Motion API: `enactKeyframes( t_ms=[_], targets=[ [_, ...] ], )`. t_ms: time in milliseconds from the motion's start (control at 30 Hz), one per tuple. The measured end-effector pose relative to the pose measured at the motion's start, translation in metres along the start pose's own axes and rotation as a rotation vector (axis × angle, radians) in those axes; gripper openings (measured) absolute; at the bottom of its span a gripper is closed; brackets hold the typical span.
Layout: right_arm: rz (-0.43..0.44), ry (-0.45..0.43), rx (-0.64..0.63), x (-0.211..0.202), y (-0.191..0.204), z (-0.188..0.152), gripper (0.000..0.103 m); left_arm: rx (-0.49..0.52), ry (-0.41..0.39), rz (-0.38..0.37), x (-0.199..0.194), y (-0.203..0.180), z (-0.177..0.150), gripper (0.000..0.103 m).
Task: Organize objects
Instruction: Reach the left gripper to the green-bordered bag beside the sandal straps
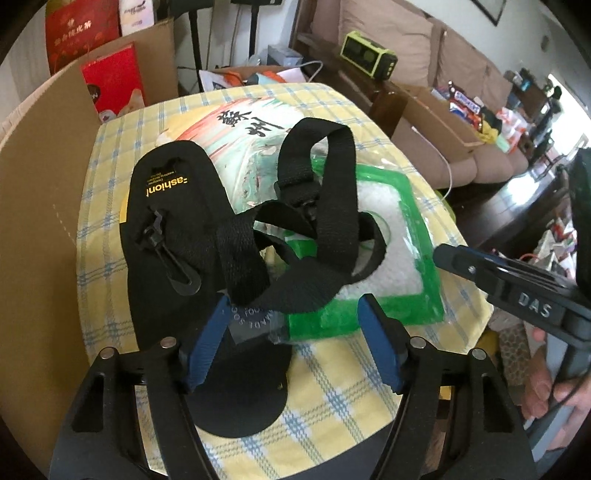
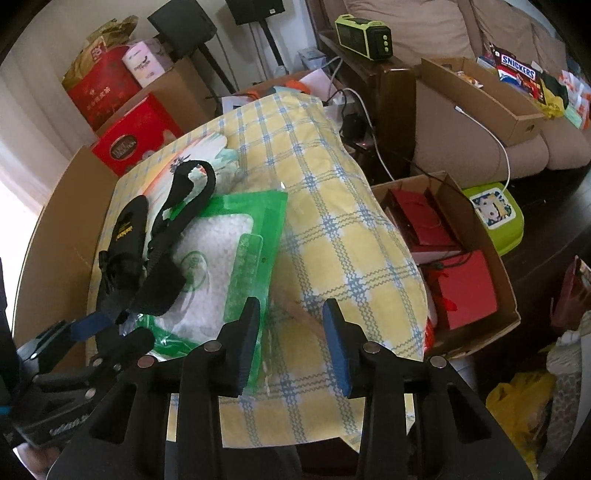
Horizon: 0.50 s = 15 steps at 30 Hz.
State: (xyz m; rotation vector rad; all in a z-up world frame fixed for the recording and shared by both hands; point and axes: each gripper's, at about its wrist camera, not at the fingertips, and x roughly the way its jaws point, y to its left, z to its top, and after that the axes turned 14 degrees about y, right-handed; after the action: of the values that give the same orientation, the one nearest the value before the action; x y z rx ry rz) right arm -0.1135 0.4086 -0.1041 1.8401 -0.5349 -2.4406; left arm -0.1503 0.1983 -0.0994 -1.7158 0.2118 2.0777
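Note:
A black sandal (image 1: 166,236) with looped webbing straps (image 1: 321,177) lies on a yellow checked cushion (image 1: 332,398). Partly under it is a clear bag with a green border and white contents (image 1: 388,221). My left gripper (image 1: 299,343) hangs low over the sandal's heel end, jaws apart. A strap end and the bag's corner sit between the blue pads (image 1: 380,347), not pinched. In the right wrist view my right gripper (image 2: 293,347) is open over the bag's near edge (image 2: 251,266) and the cushion (image 2: 332,229). The right gripper (image 1: 447,254) shows at the left view's right side.
A cardboard wall (image 1: 40,221) rises left of the cushion, with red boxes (image 2: 136,136) behind. An open carton of red gift bags (image 2: 458,266) and a green lidded box (image 2: 495,214) stand on the right. A green radio (image 2: 364,35) and a sofa (image 2: 461,122) lie beyond.

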Motion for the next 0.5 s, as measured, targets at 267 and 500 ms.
enactKeyframes(
  t_ms=[267, 500],
  targets=[
    [0.048, 0.028, -0.026, 0.002, 0.006, -0.003, 0.027, 0.019, 0.002, 0.001, 0.005, -0.006, 0.003, 0.068],
    [0.136, 0.056, -0.033, 0.012, 0.011, -0.004, 0.026, 0.037, 0.018, -0.057, 0.007, -0.014, 0.008, 0.068]
  ],
)
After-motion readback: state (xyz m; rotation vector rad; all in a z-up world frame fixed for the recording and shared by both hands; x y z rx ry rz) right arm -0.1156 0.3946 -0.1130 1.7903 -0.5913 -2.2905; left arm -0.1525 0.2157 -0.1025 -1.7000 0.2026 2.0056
